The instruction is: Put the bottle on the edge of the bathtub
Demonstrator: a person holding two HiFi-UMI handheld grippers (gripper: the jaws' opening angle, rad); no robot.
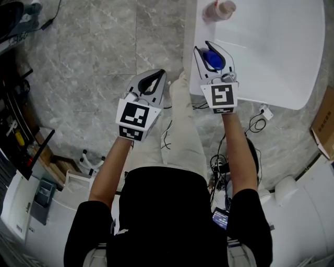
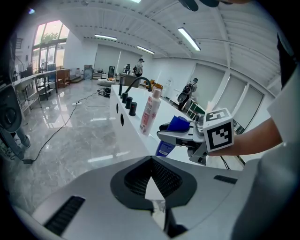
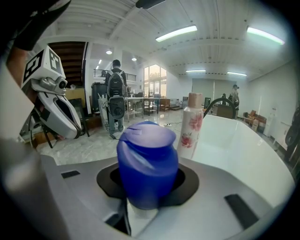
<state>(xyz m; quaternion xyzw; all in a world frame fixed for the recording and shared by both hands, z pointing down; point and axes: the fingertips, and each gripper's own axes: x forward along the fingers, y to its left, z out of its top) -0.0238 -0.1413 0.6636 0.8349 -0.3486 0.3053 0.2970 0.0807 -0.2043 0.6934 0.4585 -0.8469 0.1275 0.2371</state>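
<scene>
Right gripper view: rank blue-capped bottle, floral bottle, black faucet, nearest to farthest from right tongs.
1. Blue-capped bottle: centre, gripped in the right tongs.
2. Floral bottle: just right of centre, standing on the bathtub edge.
3. Black faucet: further right, beyond the floral bottle along the rim.

bottle [image 3: 147, 161]: base hidden (by fingers [image 3: 220, 185]) | pink bottle [image 1: 219, 9]: cropped at edge
</scene>
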